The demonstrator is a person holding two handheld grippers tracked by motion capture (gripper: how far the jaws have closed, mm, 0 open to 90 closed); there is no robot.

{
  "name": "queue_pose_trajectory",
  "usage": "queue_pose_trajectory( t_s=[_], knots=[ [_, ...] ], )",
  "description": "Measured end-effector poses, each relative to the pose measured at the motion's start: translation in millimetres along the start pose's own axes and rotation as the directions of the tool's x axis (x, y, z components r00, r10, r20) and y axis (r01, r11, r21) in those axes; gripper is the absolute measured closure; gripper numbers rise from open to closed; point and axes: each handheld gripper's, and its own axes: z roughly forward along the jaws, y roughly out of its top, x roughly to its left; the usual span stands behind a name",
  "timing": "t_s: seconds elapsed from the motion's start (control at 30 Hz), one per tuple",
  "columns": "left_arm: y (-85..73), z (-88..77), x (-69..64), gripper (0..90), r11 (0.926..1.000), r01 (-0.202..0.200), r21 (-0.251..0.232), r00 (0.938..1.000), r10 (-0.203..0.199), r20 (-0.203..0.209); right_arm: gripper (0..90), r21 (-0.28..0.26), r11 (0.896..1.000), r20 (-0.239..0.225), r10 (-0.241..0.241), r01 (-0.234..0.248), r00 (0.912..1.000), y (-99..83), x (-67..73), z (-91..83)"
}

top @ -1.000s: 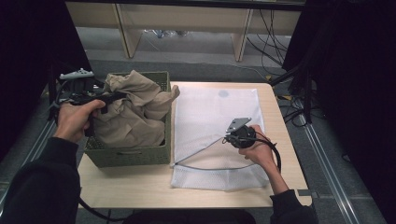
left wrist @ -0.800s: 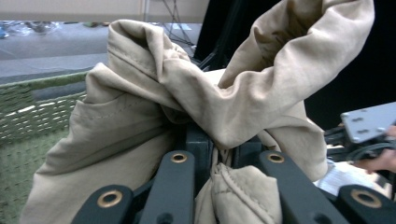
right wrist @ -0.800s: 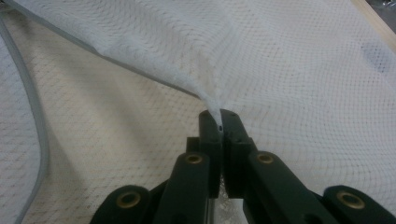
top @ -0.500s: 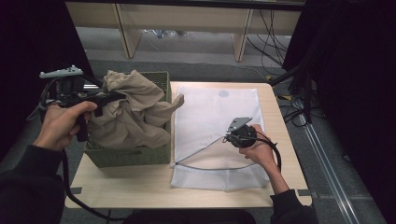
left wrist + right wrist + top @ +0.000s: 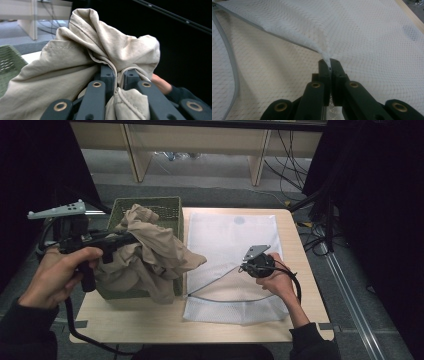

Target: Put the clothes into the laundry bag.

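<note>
A crumpled beige garment hangs half out of the green mesh basket, draping over its near right corner. My left gripper is shut on a fold of it, held above the basket's left side. In the left gripper view the jaws pinch the beige cloth, which bulges around them. A white mesh laundry bag lies flat on the table. My right gripper is shut on the bag's upper layer at the opening and holds it lifted. In the right gripper view the mesh tents up into the jaws.
The bag's grey zipper curves along the open mouth toward the basket. The wooden table has bare strips at its near edge. A shelf unit stands behind the table, and cables lie on the floor at the right.
My left hand has risen and drawn toward the near left, pulling the beige garment up out of the basket. The right hand and the bag have not moved.
</note>
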Motion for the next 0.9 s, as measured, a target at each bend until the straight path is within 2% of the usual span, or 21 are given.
queue_pose_trajectory(
  t_s=[0.1, 0.13, 0.17, 0.2, 0.27, 0.33, 0.43, 0.47, 0.5, 0.53, 0.57, 0.63, 0.67, 0.7, 0.73, 0.77, 0.8, 0.83, 0.87, 0.9],
  knots=[
    [2.5, 4.0, -16.5, 82.4, 1.0000, 0.000, -0.008, 0.9993, 0.000, 0.036, 89.5, 0.002, 1.000, -0.002, 0.001, -0.001, 1.0000, 0.0, 0.3, -0.1],
    [4.9, 5.6, -23.1, 82.4, 0.9997, -0.021, -0.009, 0.9981, 0.021, 0.058, 89.5, -0.007, 1.000, 0.001, -0.012, 0.012, 0.9999, 0.2, -0.7, 0.3],
    [8.2, 8.6, -33.3, 82.4, 0.9996, -0.025, -0.014, 0.9953, 0.026, 0.094, 89.5, 0.003, 1.000, -0.005, 0.010, -0.010, 0.9999, -0.1, 0.4, -0.7],
    [8.2, 8.6, -33.3, 82.4, 0.9996, -0.025, -0.014, 0.9953, 0.026, 0.094, 89.5, 0.003, 1.000, -0.005, 0.010, -0.010, 0.9999, -0.1, 0.4, -0.7],
    [11.4, 13.9, -46.1, 82.4, 0.9994, -0.034, -0.001, 0.9914, 0.034, 0.126, 89.5, 0.004, 1.000, -0.004, 0.021, -0.021, 0.9998, -0.1, 0.6, -1.0],
    [12.9, 23.1, -58.9, 82.4, 0.9985, -0.054, 0.009, 0.9839, 0.052, 0.171, 89.5, 0.000, 1.000, -0.003, 0.023, -0.023, 0.9997, 0.4, 0.8, -1.0],
    [11.8, 38.1, -71.5, 82.4, 0.9980, -0.058, 0.026, 0.9784, 0.051, 0.200, 89.5, -0.001, 1.000, 0.001, 0.029, -0.029, 0.9996, 0.7, 1.1, -1.7],
    [10.0, 52.2, -74.3, 82.4, 0.9973, -0.065, 0.034, 0.9739, 0.056, 0.220, 89.5, -0.002, 1.000, 0.003, 0.023, -0.023, 0.9997, 0.9, 0.9, -2.0],
    [10.0, 52.2, -74.3, 82.3, 0.9973, -0.065, 0.034, 0.9739, 0.056, 0.220, 89.5, -0.002, 1.000, 0.004, 0.024, -0.024, 0.9997, 0.9, 0.9, -2.0],
    [8.0, 60.3, -73.7, 82.3, 0.9973, -0.061, 0.042, 0.9691, 0.049, 0.242, 89.5, -0.002, 1.000, 0.004, 0.024, -0.024, 0.9997, 0.9, 0.9, -2.0],
    [4.7, 68.8, -73.8, 82.3, 0.9976, -0.054, 0.044, 0.9686, 0.041, 0.245, 89.5, -0.002, 1.000, 0.004, 0.024, -0.024, 0.9997, 0.9, 1.1, -2.1],
    [-6.2, 91.8, -72.1, 82.2, 0.9950, -0.060, 0.080, 0.9641, 0.037, 0.263, 89.5, -0.001, 0.999, 0.001, 0.035, -0.035, 0.9994, 1.0, 1.2, -2.3],
    [-17.6, 110.6, -69.3, 82.2, 0.9934, -0.044, 0.106, 0.9631, 0.014, 0.269, 89.6, -0.007, 1.000, -0.007, 0.015, -0.015, 0.9999, 0.8, -0.6, -2.6],
    [-17.6, 110.6, -69.3, 82.2, 0.9934, -0.044, 0.106, 0.9631, 0.014, 0.269, 89.6, -0.007, 1.000, -0.007, 0.015, -0.015, 0.9999, 0.8, -0.6, -2.6],
    [-31.7, 133.8, -64.9, 82.1, 0.9895, -0.044, 0.138, 0.9637, 0.005, 0.267, 89.6, -0.019, 1.000, -0.005, 0.019, -0.019, 0.9998, 0.6, -2.3, -3.6],
    [-31.7, 133.8, -64.9, 82.1, 0.9895, -0.044, 0.138, 0.9637, 0.005, 0.267, 89.6, -0.019, 1.000, -0.005, 0.019, -0.019, 0.9998, 0.6, -2.3, -3.6],
    [-39.3, 145.8, -61.6, 82.1, 0.9874, -0.044, 0.152, 0.9642, 0.002, 0.265, 89.6, -0.024, 0.999, 0.002, 0.029, -0.029, 0.9996, 0.6, -2.3, -4.8],
    [-47.1, 158.1, -58.4, 82.1, 0.9843, -0.054, 0.168, 0.9673, 0.010, 0.254, 89.7, -0.029, 1.000, -0.005, 0.011, -0.011, 0.9999, 0.6, -4.6, -6.0],
    [-64.5, 183.0, -49.1, 82.0, 0.9802, -0.018, 0.197, 0.9657, -0.034, 0.258, 89.7, -0.039, 0.999, 0.003, 0.010, -0.010, 0.9999, 1.1, -6.6, -9.9],
    [-64.5, 183.0, -49.1, 82.0, 0.9802, -0.018, 0.197, 0.9657, -0.034, 0.258, 89.7, -0.039, 0.999, 0.003, 0.010, -0.010, 0.9999, 1.1, -6.6, -9.9]
  ],
)
